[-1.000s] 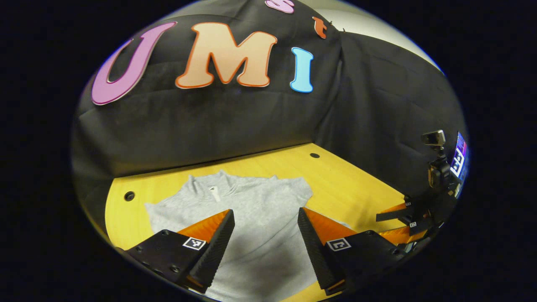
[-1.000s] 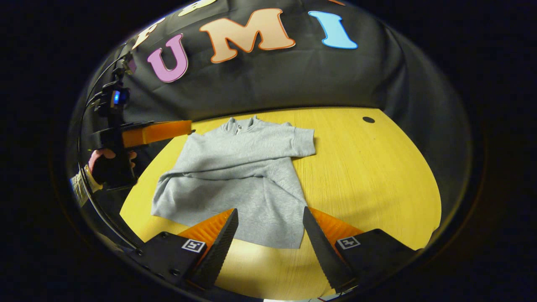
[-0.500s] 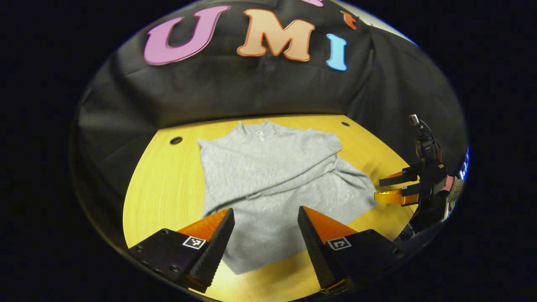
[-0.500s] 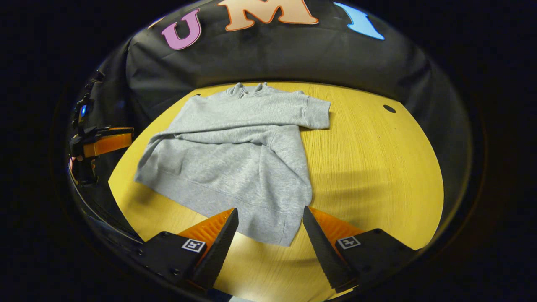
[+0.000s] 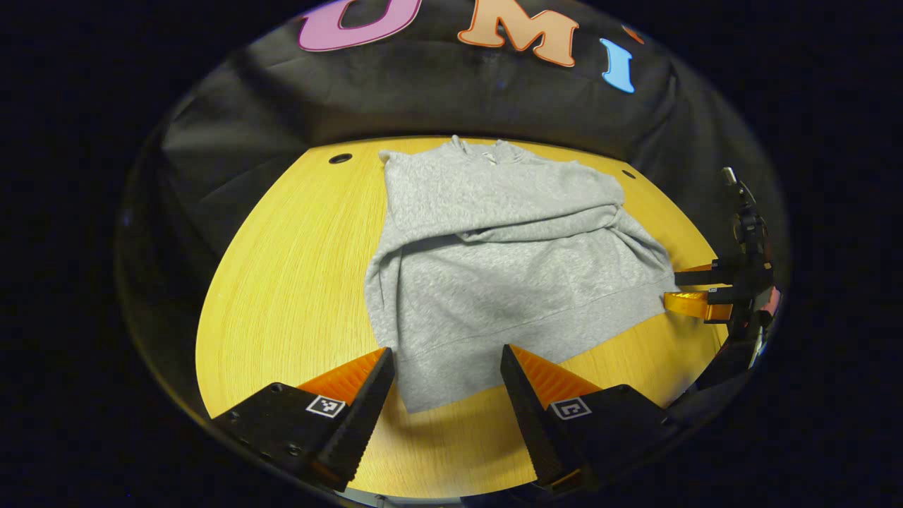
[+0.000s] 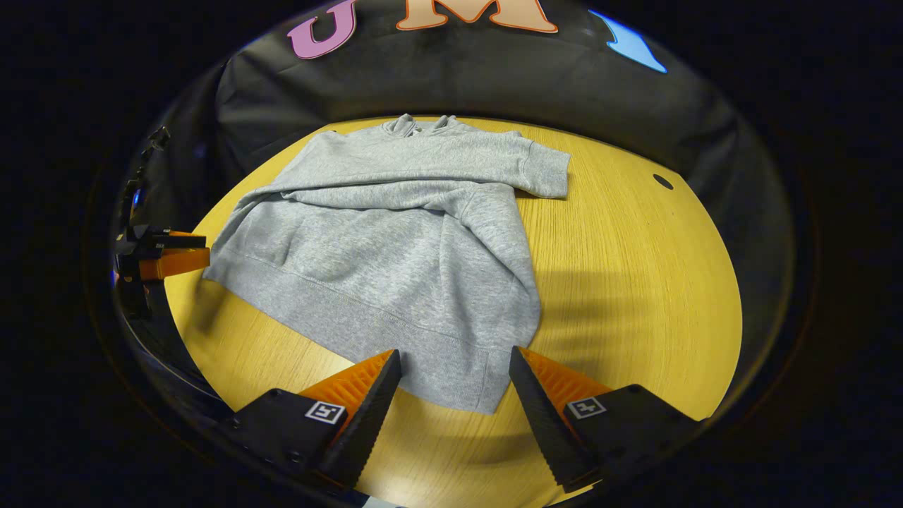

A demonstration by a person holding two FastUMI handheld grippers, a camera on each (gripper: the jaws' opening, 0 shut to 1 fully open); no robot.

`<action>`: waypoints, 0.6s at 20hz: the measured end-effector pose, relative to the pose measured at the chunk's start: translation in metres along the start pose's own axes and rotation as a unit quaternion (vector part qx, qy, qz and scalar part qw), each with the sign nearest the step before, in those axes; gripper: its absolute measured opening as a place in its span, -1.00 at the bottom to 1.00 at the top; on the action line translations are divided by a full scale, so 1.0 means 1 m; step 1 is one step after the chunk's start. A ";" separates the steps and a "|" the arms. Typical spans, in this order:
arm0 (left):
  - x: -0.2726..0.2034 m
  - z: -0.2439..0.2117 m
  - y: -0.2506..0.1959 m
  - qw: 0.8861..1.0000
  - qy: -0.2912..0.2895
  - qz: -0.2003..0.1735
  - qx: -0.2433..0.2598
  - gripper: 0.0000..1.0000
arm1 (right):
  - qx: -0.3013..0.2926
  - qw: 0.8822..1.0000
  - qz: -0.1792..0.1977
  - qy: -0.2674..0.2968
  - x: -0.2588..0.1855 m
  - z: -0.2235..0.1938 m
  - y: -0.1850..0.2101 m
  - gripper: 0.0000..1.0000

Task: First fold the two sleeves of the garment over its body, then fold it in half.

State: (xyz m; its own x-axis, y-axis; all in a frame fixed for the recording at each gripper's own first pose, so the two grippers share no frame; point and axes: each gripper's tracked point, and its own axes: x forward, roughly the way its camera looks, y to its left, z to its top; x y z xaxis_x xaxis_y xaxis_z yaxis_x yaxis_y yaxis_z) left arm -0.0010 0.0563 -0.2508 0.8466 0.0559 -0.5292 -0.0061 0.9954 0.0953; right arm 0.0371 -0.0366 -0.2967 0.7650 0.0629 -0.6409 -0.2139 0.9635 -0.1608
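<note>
A grey sweatshirt [image 5: 494, 261] lies flat on the yellow wooden table [image 5: 282, 282], collar toward the back wall, with both sleeves folded across its chest. My left gripper [image 5: 446, 409] hovers open over the hem's near left corner, nothing between its fingers. In the right gripper view the sweatshirt [image 6: 402, 240] spreads the same way, one cuff [image 6: 547, 169] pointing right. My right gripper [image 6: 455, 413] hangs open above the hem's near right corner. The left gripper [image 6: 166, 254] also appears at the far left of the right gripper view, and the right gripper [image 5: 695, 293] at the far right of the left gripper view.
The table has small dark holes near its back corners [image 5: 340, 158] [image 6: 662, 181]. Black cloth walls close in the back and sides. Bare tabletop lies left of the garment in the left gripper view and right of it in the right gripper view.
Both grippers have pulled back toward the table's near edge and tilted down, so the whole sweatshirt and its hem now come into sight. Both stay open; the garment has not moved.
</note>
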 end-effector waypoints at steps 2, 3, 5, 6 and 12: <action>0.006 -0.008 0.003 1.000 0.010 0.003 -0.002 0.79 | 0.001 1.000 0.000 -0.002 0.000 0.000 0.000 0.89; 0.008 -0.012 0.004 1.000 0.016 0.004 -0.002 0.79 | -0.001 1.000 0.000 -0.003 0.000 0.000 0.000 0.90; 0.013 -0.019 0.008 1.000 0.024 0.009 -0.002 0.79 | 0.001 1.000 0.001 -0.002 0.000 0.000 0.000 0.92; 0.014 -0.021 0.012 0.999 0.029 0.016 0.001 0.78 | 0.003 1.000 0.000 -0.001 0.001 -0.001 0.000 0.98; 0.014 -0.018 0.011 1.000 0.017 0.017 0.008 0.79 | 0.014 1.000 -0.005 -0.009 0.005 0.004 0.006 0.60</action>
State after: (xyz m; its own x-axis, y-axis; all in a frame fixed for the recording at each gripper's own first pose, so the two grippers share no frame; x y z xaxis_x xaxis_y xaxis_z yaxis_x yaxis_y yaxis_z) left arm 0.0015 0.0698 -0.2724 0.8274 0.0923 -0.5539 -0.0261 0.9917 0.1262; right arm 0.0424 -0.0298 -0.2975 0.7778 0.0567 -0.6260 -0.1881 0.9713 -0.1457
